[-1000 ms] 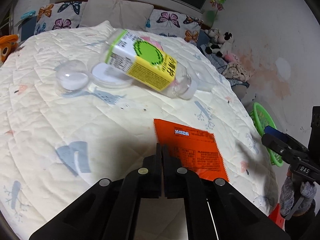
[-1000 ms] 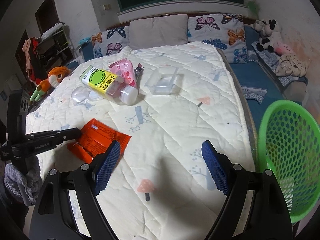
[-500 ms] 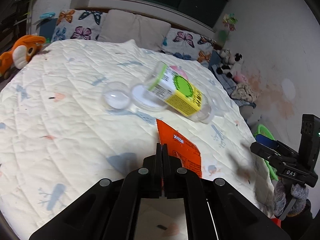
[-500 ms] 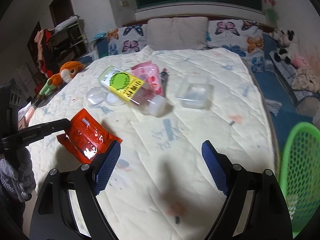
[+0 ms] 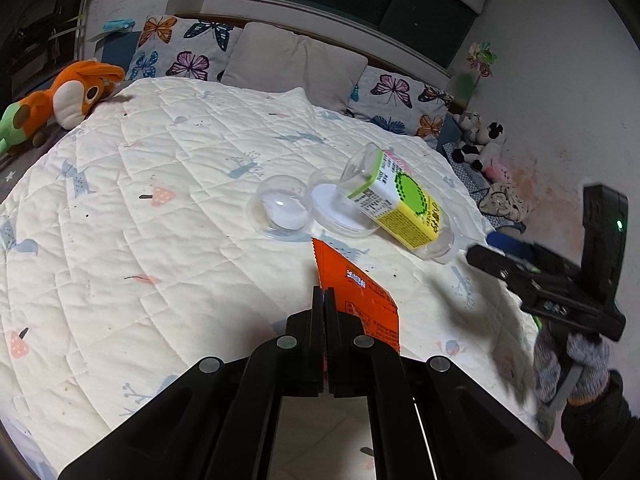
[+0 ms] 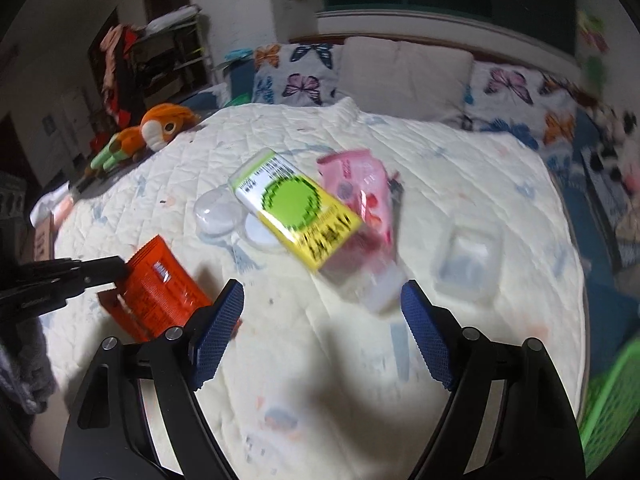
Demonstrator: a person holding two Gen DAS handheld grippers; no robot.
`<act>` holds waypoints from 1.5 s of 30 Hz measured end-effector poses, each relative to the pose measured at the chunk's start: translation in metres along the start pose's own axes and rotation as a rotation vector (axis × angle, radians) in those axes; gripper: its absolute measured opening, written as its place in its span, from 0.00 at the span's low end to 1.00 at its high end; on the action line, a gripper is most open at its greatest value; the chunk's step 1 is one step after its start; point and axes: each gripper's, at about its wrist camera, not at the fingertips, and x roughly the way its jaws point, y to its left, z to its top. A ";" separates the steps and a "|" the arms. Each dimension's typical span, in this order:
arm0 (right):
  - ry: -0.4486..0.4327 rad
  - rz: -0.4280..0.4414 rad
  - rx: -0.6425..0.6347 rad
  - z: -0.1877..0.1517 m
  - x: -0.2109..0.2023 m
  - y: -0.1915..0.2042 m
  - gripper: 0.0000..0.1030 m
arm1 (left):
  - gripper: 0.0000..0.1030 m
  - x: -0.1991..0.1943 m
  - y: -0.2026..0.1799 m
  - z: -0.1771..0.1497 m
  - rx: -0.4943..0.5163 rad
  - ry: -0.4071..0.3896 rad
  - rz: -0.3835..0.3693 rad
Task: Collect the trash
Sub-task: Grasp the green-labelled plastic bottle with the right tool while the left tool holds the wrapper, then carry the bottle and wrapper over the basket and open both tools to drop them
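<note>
L gripper (image 5: 324,300) jaws clenched on orange wrapper (image 5: 360,296), held above bed (image 5: 160,240). R gripper (image 6: 322,312) jaws spread, empty, just short of bottle (image 6: 300,216) mid-bed. Square up on bottle body, keep wrapper pinched, basket (image 6: 612,396) near right.

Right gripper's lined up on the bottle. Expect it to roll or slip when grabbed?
Probably light: the bottle looks clear and empty at both ends. It lies on its side, but the labelled body looks boxy, so it likely slides rather than rolls. Smooth plastic on a soft quilt may slip or sink away, though the right gripper pads look textured.
</note>
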 end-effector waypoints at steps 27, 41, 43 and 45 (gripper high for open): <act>0.117 -0.021 -0.388 0.049 0.087 0.038 0.67 | 0.01 0.012 0.004 0.014 0.011 0.016 0.008; -0.056 -0.055 -0.095 0.026 -0.037 -0.007 0.59 | 0.01 -0.011 -0.059 0.023 0.113 -0.036 -0.078; -0.069 -0.052 -0.043 0.021 -0.055 -0.018 0.59 | 0.01 -0.012 -0.073 0.025 0.129 -0.037 -0.099; -0.079 -0.049 0.000 0.015 -0.071 -0.030 0.59 | 0.01 -0.013 -0.086 0.027 0.144 -0.036 -0.120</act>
